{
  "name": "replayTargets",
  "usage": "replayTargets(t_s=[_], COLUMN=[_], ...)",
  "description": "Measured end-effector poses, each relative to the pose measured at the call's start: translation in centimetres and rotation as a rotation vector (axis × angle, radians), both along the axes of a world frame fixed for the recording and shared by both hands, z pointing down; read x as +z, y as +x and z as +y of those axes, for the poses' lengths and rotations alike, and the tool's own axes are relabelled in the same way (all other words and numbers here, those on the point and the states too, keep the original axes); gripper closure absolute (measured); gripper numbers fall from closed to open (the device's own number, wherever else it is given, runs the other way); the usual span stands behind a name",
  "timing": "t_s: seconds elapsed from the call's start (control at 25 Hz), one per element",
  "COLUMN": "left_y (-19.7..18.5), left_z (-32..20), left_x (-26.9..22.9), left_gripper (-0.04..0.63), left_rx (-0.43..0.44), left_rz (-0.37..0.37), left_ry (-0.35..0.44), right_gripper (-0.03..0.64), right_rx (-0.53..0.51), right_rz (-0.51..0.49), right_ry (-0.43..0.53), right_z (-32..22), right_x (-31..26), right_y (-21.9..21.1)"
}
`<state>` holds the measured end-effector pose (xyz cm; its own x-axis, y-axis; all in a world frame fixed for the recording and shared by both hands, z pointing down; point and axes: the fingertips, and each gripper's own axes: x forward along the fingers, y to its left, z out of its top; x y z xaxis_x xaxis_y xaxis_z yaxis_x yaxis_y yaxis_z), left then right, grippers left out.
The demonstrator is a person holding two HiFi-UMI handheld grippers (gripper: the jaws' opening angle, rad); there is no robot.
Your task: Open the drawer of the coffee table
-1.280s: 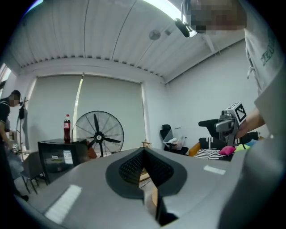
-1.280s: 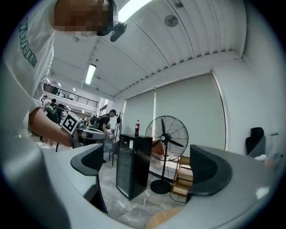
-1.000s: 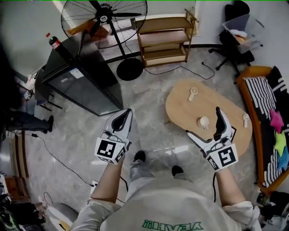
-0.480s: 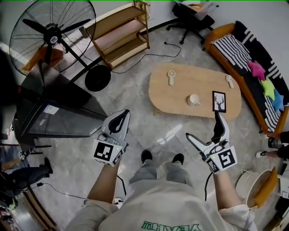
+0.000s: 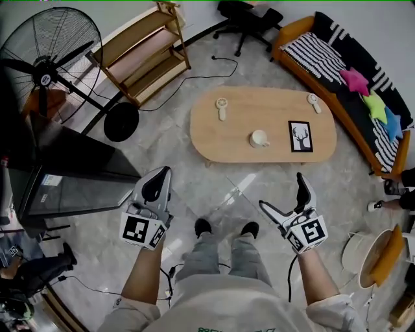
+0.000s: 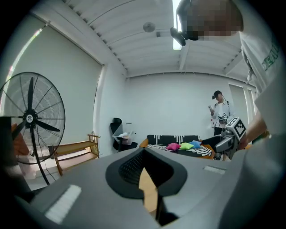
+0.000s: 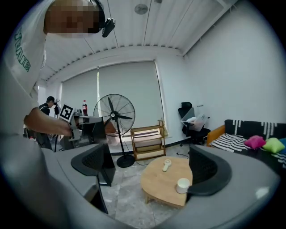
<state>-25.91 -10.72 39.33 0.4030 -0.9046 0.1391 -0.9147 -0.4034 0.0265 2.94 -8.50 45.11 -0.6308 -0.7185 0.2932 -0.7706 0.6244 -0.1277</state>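
The oval wooden coffee table (image 5: 227,139) stands on the grey floor ahead of me, in the upper middle of the head view. On it lie two white hand fans (image 5: 222,107), a white cup (image 5: 259,138) and a black framed deer picture (image 5: 299,136). No drawer front shows from here. My left gripper (image 5: 160,176) is shut and empty, held in the air short of the table's left end. My right gripper (image 5: 283,193) is open and empty, short of the table's near edge. In the right gripper view the table (image 7: 161,181) and cup (image 7: 182,184) sit between the spread jaws, well away.
A big pedestal fan (image 5: 45,71), a wooden shelf rack (image 5: 139,48) and a black cabinet (image 5: 65,175) stand at the left. A striped sofa (image 5: 337,61) with coloured cushions runs along the right; an office chair (image 5: 249,16) is behind. A bin (image 5: 363,253) and floor cables lie nearby.
The head view has swung, so the table now sits centred ahead instead of at the right. Both grippers hang a little lower in the picture, their jaws unchanged.
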Motion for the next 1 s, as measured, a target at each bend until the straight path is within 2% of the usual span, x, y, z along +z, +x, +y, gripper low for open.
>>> replayTargets(t_s=[0.28,0.44,0.72,1.0], left_y=[2.4,3.4,5.2,6.6], left_z=[-0.9,-1.9,-3.3,-4.8], left_x=[5.6,9.4,16.8,27.0], left_gripper=[0.597,0.597,0.597,0.597], left_rx=[-0.025,-0.028,-0.041,-0.061], left_rz=[0.011,0.019,0.034,0.06], left_ry=[-0.07,-0.092,-0.077,-0.062], right_gripper=[0.031,0.031,0.035,0.035], right_rx=[-0.028,-0.038,-0.064,-0.039], right_rz=[-0.016,-0.073,-0.146,-0.154], right_ry=[-0.081,-0.126,-0.226,-0.243], right_z=[-1.7,-2.9,-3.3,-5.3], right_x=[8.7,14.6,26.6,38.7], right_y=[1.8,2.3,1.8,1.4])
